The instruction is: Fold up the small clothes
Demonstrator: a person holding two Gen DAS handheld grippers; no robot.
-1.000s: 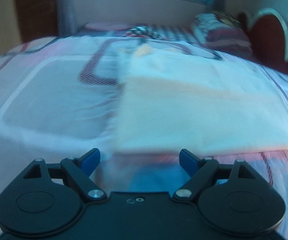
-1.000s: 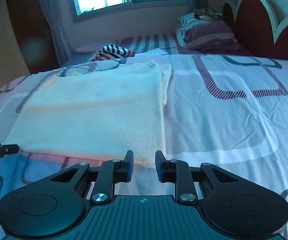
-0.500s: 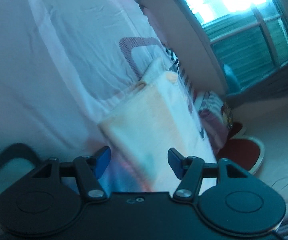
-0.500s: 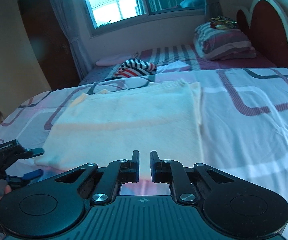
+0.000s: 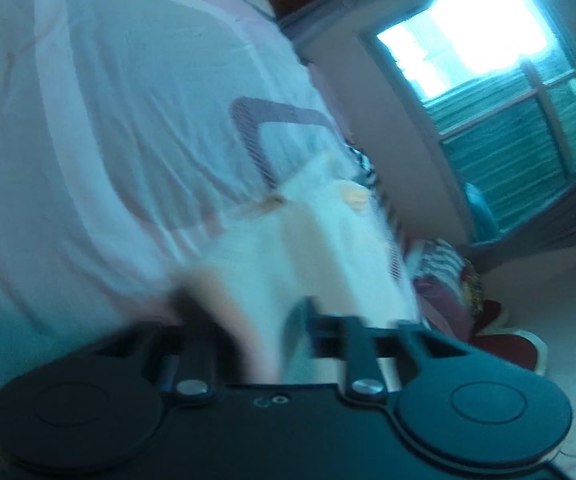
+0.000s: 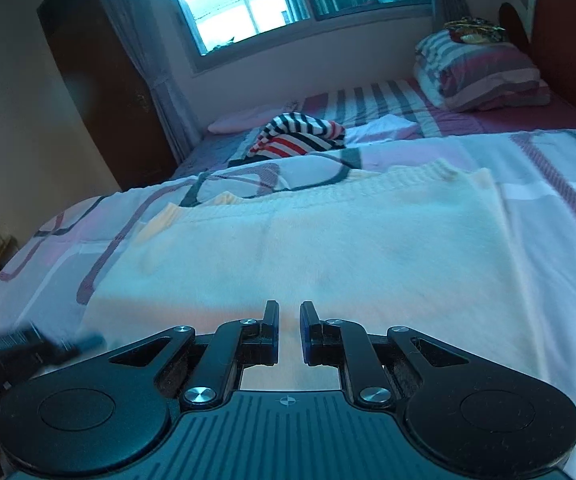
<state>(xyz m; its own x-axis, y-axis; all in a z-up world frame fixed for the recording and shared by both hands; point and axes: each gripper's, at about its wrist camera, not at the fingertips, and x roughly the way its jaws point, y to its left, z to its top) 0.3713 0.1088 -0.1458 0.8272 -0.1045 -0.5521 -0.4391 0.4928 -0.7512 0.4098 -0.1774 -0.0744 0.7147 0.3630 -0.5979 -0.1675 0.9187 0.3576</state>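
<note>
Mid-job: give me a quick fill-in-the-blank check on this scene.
The cream sweater lies on the ____. Beyond it sits a crumpled ____ garment. The stacked pillows rest beside the red ____.
Missing words: bed, striped, headboard.

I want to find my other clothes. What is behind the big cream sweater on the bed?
Behind the cream sweater, farther up the bedspread, lies a bundled striped garment in red, white and dark stripes. Beyond that sit folded striped pillows by the headboard. Whatever is under the sweater is covered.
</note>
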